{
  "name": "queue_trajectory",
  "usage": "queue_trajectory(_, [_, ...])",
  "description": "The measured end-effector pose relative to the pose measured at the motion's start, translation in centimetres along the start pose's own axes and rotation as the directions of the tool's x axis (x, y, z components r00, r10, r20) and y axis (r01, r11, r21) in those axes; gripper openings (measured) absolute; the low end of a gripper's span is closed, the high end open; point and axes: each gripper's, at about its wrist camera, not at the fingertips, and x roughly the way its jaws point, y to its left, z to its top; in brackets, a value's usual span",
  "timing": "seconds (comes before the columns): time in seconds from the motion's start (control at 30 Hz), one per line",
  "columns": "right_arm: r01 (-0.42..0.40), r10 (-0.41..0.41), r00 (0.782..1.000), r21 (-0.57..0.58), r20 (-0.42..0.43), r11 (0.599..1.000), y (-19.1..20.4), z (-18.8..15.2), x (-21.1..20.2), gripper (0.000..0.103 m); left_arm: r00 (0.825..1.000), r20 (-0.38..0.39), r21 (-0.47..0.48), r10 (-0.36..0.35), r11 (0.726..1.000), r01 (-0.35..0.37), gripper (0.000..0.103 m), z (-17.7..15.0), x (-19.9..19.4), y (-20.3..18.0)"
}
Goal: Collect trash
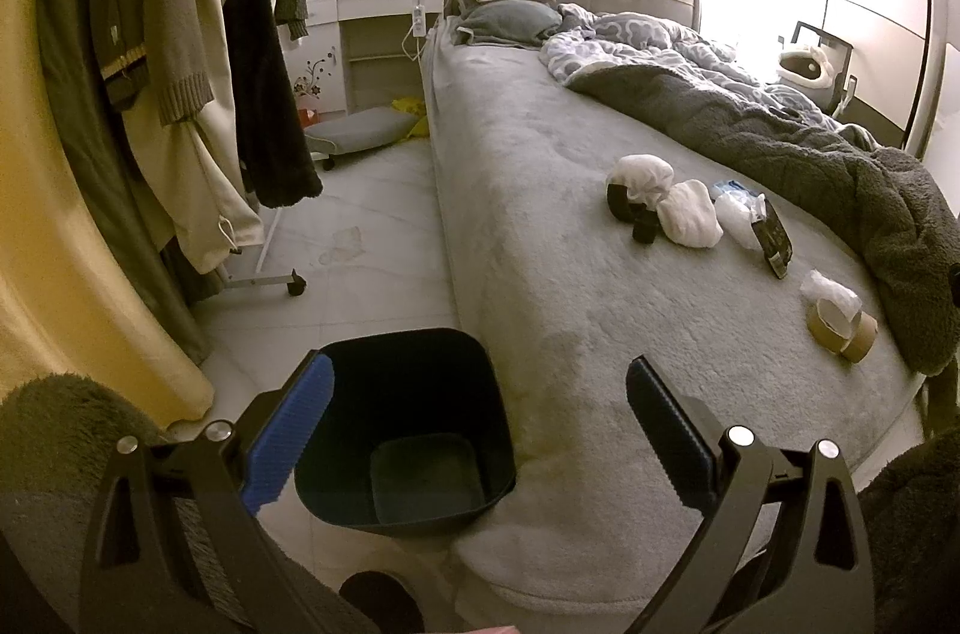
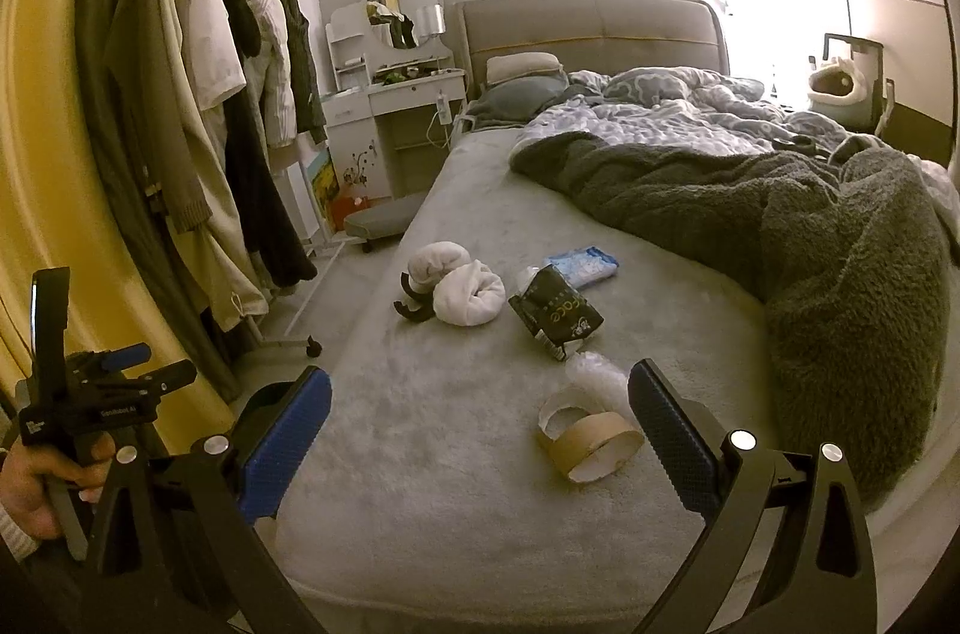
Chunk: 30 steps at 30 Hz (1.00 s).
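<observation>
A dark, empty bin (image 1: 414, 424) stands on the floor against the bed's near corner. My left gripper (image 1: 480, 394) hangs open right above it, holding nothing. On the grey bed (image 2: 420, 454) lie two cardboard tape rolls (image 2: 591, 445), crumpled clear plastic (image 2: 594, 376), a black packet (image 2: 555, 316) and a blue-white tissue pack (image 2: 585, 268). Two white rolled cloths (image 2: 468, 295) with black bands lie beside them. My right gripper (image 2: 480, 394) is open and empty over the bed, just short of the tape rolls. From the left wrist, the rolls (image 1: 840, 328) and packet (image 1: 774, 238) show far right.
A wheeled clothes rack (image 1: 198, 94) full of coats stands left of the bed across a strip of tiled floor (image 1: 360, 238). A rumpled dark grey blanket (image 2: 840, 274) covers the bed's right side. A white dressing table (image 2: 414, 106) and floor cushion (image 1: 354, 130) sit by the headboard.
</observation>
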Motion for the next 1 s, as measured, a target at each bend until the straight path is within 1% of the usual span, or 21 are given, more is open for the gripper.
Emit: queue_trajectory(1.0, [0.006, -0.006, 1.000, -0.024, -0.010, 1.000, 0.39, -0.28, 0.32, 0.100, 1.000, -0.003, -0.001, -0.001, 1.000, 0.001, 0.100, 0.07, 0.02, 0.07])
